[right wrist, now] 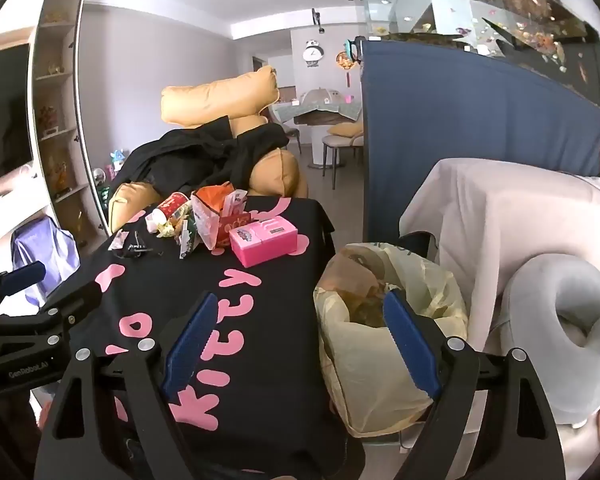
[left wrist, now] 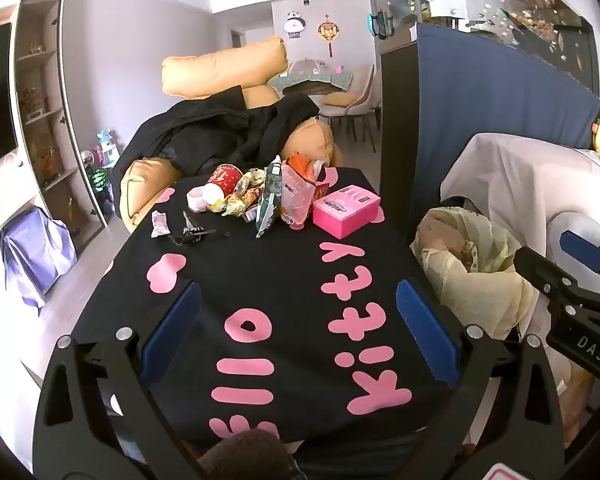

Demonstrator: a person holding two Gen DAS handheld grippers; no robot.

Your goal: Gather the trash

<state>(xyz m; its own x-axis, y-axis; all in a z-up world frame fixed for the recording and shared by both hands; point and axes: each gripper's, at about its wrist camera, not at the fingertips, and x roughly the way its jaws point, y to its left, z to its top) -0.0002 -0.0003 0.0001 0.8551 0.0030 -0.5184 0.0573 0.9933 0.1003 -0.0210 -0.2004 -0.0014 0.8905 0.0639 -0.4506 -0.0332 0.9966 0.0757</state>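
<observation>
While both grippers hang over the near end of the black cloth-covered table, neither holds anything. From the left wrist camera, the left gripper has its blue-padded fingers spread wide apart, with only the pink lettering of the cloth showing between them. From the right wrist camera, the right gripper is likewise spread wide with nothing between its pads; its left finger sits over the table's edge and its right finger over the rim of the trash bin, which is lined with a pale yellow bag and stands just beside the table at about 3 o'clock from it. The trash pile lies at the far end of the table, at 12 o'clock from the left gripper and well apart from it: a red paper cup on its side, crumpled wrappers, a green-and-white packet standing tilted, and an orange-printed plastic bag. Touching the pile at its 3 o'clock side is a pink box. At the pile's 8 o'clock lie a small white wrapper and a dark tangled item that is too small to identify. Beyond the table, at 12 o'clock, a tan sofa carries black clothing.
</observation>
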